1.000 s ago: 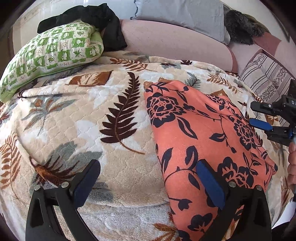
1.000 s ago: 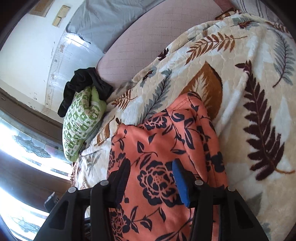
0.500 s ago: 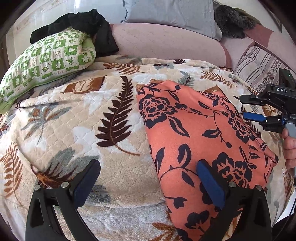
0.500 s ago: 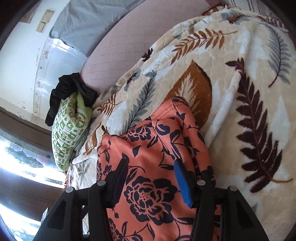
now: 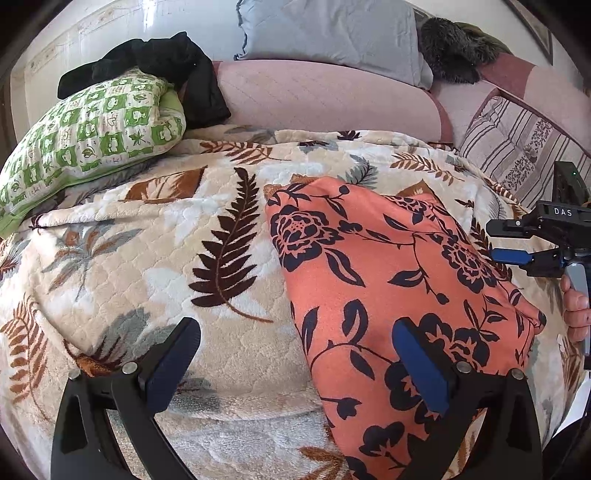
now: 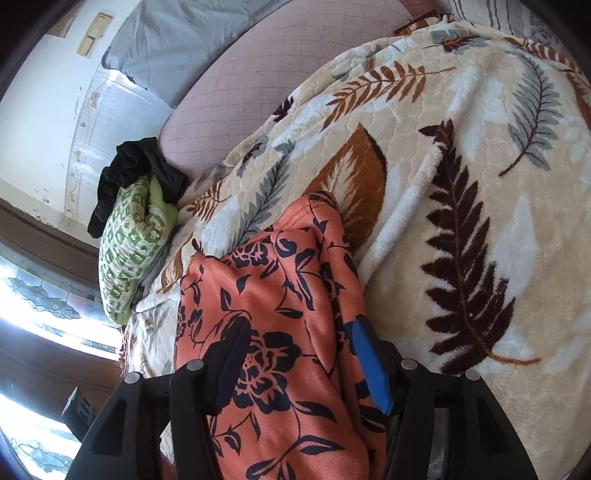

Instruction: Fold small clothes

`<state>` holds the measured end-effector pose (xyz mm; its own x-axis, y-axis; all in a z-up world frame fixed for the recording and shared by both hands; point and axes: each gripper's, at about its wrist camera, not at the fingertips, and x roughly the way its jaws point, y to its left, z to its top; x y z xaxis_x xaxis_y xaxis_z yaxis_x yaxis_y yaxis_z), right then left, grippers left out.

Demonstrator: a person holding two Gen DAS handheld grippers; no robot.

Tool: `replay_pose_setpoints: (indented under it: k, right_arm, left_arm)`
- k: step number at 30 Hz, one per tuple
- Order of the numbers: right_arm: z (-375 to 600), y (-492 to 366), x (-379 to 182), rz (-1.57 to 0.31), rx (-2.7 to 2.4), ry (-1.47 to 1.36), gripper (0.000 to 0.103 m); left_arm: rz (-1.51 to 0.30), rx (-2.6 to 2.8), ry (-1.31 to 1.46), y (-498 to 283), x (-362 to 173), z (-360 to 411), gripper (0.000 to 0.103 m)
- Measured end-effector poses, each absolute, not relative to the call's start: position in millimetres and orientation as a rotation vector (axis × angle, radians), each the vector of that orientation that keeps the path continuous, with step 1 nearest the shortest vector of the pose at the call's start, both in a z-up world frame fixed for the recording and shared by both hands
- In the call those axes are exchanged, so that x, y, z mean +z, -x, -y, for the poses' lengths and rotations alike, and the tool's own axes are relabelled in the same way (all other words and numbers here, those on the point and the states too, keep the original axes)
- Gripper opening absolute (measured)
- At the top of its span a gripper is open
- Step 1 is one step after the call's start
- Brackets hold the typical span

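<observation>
An orange garment with dark flowers point(image 5: 388, 277) lies folded on the leaf-print blanket point(image 5: 221, 295). My left gripper point(image 5: 295, 354) is open wide just above the blanket. Its right finger point(image 5: 421, 365) hangs over the garment's near left edge, its left finger over bare blanket. My right gripper point(image 5: 493, 240) comes in from the right at the garment's far side, held by a hand point(image 5: 576, 306). In the right wrist view the right gripper point(image 6: 295, 343) straddles the garment point(image 6: 280, 288) and its jaws are opening. The cloth lies loose between the pads.
A green patterned pillow point(image 5: 85, 136) with black clothes point(image 5: 166, 62) on it lies at the back left. A pink bolster point(image 5: 325, 99), a grey pillow point(image 5: 332, 33) and a striped cushion point(image 5: 517, 147) line the back. A bright window point(image 6: 44, 314) is at the left.
The right gripper's jaws have spread wider over the garment, and it has moved in closer and a little lower. The left gripper has stayed open, almost in place.
</observation>
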<state>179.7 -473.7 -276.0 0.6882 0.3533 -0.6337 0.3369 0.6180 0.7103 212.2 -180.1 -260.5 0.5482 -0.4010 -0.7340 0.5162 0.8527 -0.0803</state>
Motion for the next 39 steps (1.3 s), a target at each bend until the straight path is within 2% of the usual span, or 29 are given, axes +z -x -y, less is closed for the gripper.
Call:
replay_pose_setpoints:
  k: [33,39]
  right_arm:
    - [484,-166,-296,-0.901,0.081,-0.899,0.063]
    - [474,-165,-264,-0.73,0.129,-0.906,0.063]
  left_arm:
    - [-0.866,-0.6,-0.142,-216,-266,189,0.103]
    - [-0.857,-0.603,-0.11,-218,-263,190,0.103]
